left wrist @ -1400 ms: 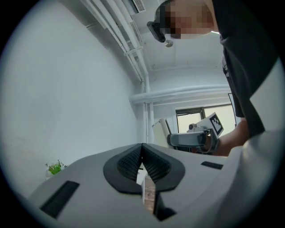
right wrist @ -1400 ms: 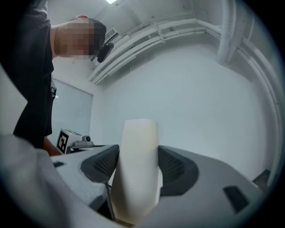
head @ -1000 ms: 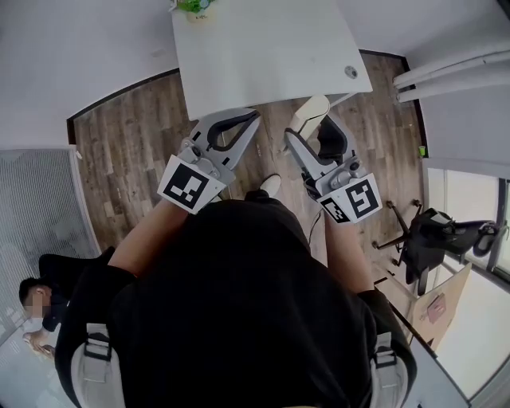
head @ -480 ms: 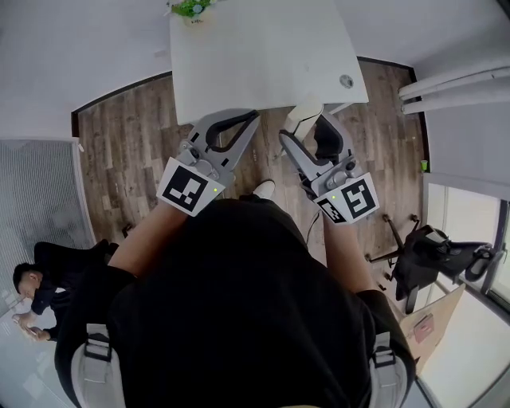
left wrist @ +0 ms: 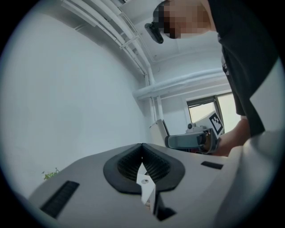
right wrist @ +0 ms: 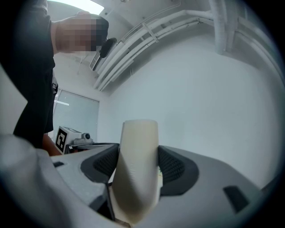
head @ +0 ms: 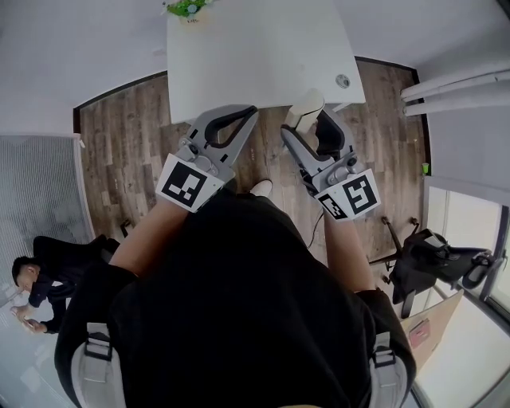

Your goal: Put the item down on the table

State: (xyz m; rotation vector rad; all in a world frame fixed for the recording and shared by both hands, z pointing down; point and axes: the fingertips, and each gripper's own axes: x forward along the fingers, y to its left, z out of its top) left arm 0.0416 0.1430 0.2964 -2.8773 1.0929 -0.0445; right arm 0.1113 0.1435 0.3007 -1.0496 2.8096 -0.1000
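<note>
My right gripper point(head: 312, 131) is shut on a cream, rounded item point(head: 305, 108); in the right gripper view the cream item point(right wrist: 136, 164) stands upright between the dark pads, its top pointing at the ceiling. My left gripper point(head: 247, 119) is shut with nothing in it, and in the left gripper view its jaws point(left wrist: 142, 151) meet tip to tip. Both grippers are held in front of my body, just short of the near edge of the white table point(head: 255, 52). The lower part of the item is hidden between the jaws.
A small green plant point(head: 188, 7) sits at the table's far left corner, and a round cable grommet point(head: 343, 80) at its near right corner. Wooden floor lies around. A person point(head: 40, 275) crouches at lower left. An office chair point(head: 434, 255) stands at right.
The head view has shifted slightly, so the table sits a little further left and up. Both grippers hold the same pose, tilted upward. The person at lower left has moved.
</note>
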